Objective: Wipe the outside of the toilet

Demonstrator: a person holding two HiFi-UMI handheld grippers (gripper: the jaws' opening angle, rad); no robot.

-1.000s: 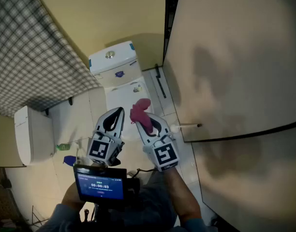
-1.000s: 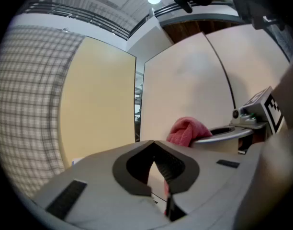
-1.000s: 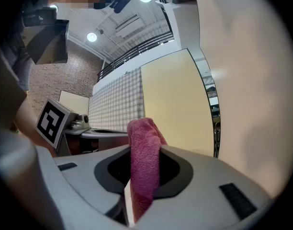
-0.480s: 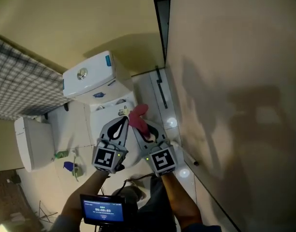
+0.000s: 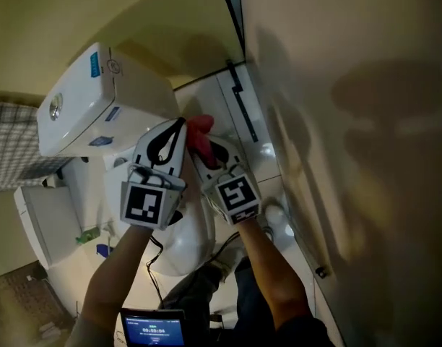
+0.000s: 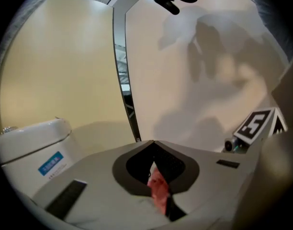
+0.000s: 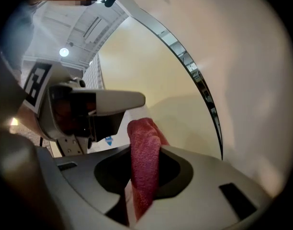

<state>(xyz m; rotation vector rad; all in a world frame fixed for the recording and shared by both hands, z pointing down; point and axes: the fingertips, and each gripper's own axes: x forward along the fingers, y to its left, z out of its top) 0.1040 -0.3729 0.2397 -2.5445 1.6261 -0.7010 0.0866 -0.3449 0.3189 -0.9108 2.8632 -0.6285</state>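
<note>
Right claw [image 5: 206, 154] clamped on red cloth [image 7: 144, 166]. Left claw [image 5: 179, 125] tips together; I can't identify the pink sliver inside. Toilet [image 5: 91, 100] lies left of both; the cloth-bearing claw is farther, so I judge a leftward reach.

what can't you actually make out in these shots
Head view: the toilet bowl is mostly covered by the left gripper and right gripper.
Print on the blue label of the tank: too small in the head and left gripper views.
Lower end of the cloth: right gripper view, sunk between the shut jaws.
Screen: cut by the head view's bottom edge.
</note>
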